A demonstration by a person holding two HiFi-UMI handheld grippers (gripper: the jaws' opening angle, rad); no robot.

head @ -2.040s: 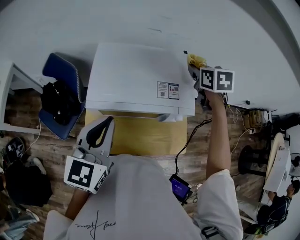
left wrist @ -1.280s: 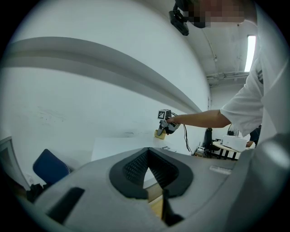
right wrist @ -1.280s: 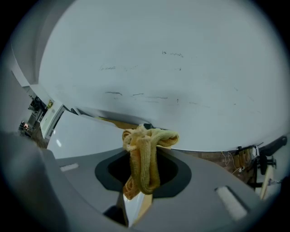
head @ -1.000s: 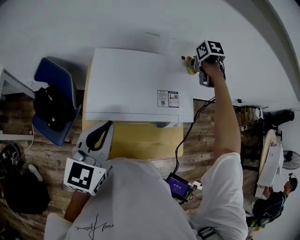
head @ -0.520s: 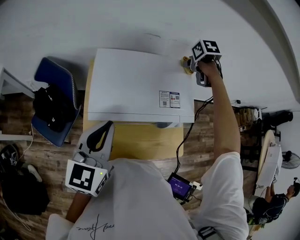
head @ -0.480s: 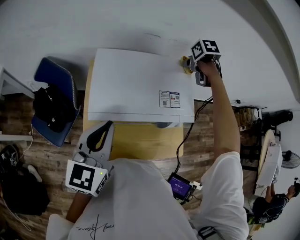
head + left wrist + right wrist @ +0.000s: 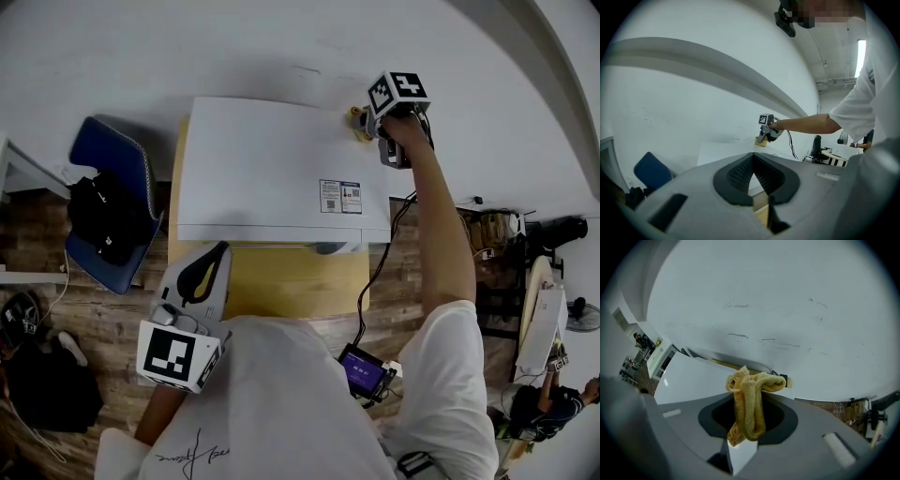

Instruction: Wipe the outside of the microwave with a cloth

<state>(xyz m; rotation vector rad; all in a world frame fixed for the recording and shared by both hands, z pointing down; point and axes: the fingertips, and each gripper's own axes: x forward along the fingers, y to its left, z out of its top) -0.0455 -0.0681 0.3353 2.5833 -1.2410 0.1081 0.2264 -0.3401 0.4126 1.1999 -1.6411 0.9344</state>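
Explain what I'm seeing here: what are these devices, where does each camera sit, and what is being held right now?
No robot arm here: a person holds a two-jaw gripper in each hand. The head view comes from a camera on the person's head, looking down; the other two views ride on the grippers, looking along their jaws. A white microwave sits on a wooden table by the wall. The right gripper is shut on a yellow cloth, at the microwave's far right top corner. The left gripper hangs near the person's body, jaws together, holding nothing.
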